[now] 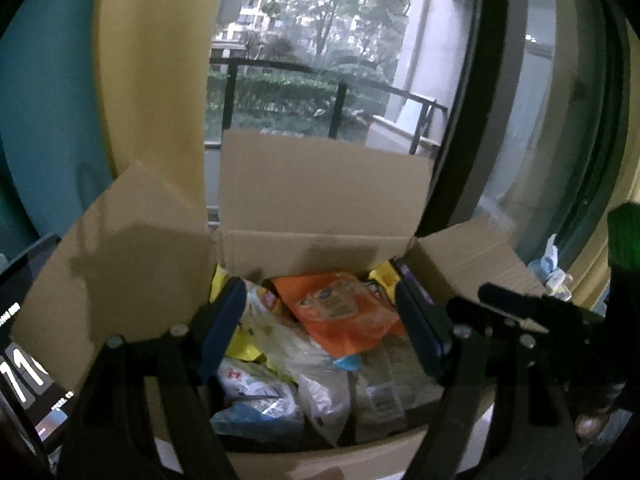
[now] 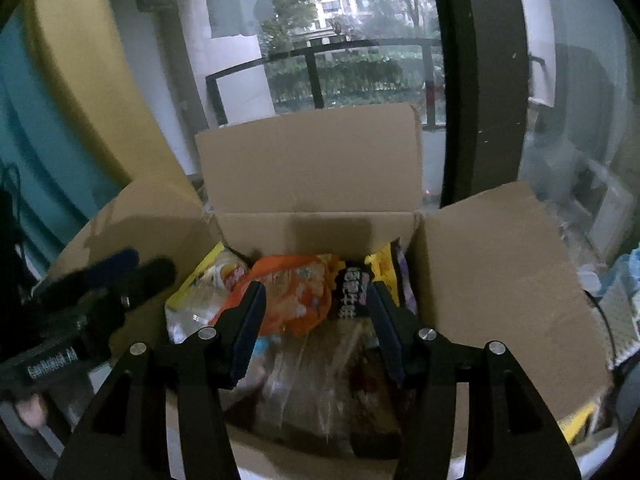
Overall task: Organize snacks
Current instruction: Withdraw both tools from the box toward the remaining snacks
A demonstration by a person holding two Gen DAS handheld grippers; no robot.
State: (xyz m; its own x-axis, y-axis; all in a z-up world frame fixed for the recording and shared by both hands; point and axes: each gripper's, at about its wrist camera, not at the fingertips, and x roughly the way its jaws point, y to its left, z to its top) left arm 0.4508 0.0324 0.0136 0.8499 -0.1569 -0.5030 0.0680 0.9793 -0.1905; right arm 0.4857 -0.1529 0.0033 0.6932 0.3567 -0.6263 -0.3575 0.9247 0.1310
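Observation:
An open cardboard box (image 1: 320,192) (image 2: 312,168) holds several snack packets. An orange packet (image 1: 344,312) (image 2: 292,296) lies on top at the back, with yellow and white bags (image 1: 264,336) to its left, a black packet (image 2: 352,292) to its right and clear wrapped packs (image 2: 316,384) nearer. My left gripper (image 1: 320,308) is open and empty above the box; it also shows at the left of the right wrist view (image 2: 120,272). My right gripper (image 2: 316,304) is open and empty above the box; it also shows at the right of the left wrist view (image 1: 520,312).
The box flaps stand up at the back (image 2: 308,160), left (image 1: 120,240) and right (image 2: 500,272). A glass door with a black frame (image 2: 472,80) is behind. A dark screen (image 1: 24,344) is at the left. Clutter (image 2: 620,304) lies at the right.

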